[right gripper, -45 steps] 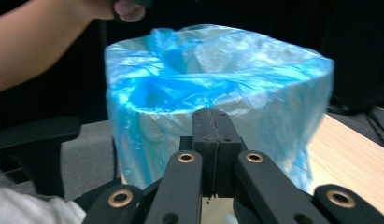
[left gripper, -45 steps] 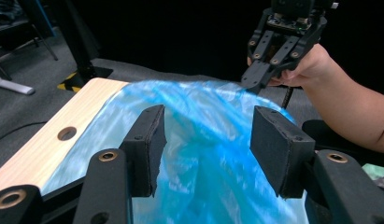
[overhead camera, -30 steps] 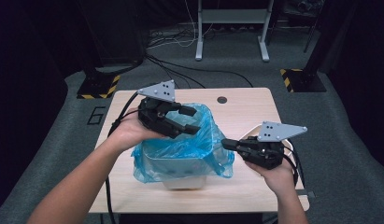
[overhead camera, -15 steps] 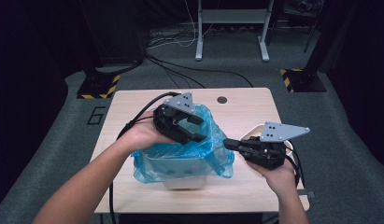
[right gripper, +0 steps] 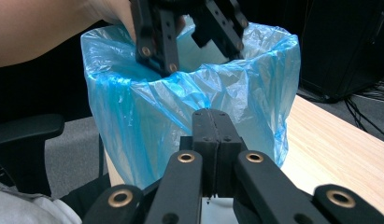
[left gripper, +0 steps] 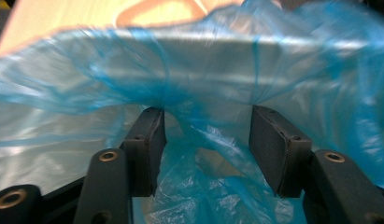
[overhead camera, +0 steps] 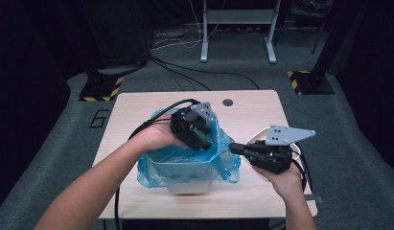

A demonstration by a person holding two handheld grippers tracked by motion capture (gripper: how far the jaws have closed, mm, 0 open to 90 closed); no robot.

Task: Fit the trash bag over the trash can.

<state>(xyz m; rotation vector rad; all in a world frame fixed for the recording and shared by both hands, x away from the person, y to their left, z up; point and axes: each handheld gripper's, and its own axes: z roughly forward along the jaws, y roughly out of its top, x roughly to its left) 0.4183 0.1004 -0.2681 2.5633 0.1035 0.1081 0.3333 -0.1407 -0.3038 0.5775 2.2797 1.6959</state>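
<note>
Grey carpet, dark room — wood table (overhead camera: 261, 115) — blue bag (overhead camera: 223, 160).

Closed right tongs (right gripper: 212, 122) pinch the blue bag (right gripper: 147, 116), left tongs (right gripper: 189, 37) above.

the left gripper (overhead camera: 200, 135) has swung rightward and tipped down into the blue bag (overhead camera: 223, 158).

Left gripper (overhead camera: 200, 135) tilts downward, jaws apart; right gripper (overhead camera: 237, 148) points left, jaws apparently pressed together.
</note>
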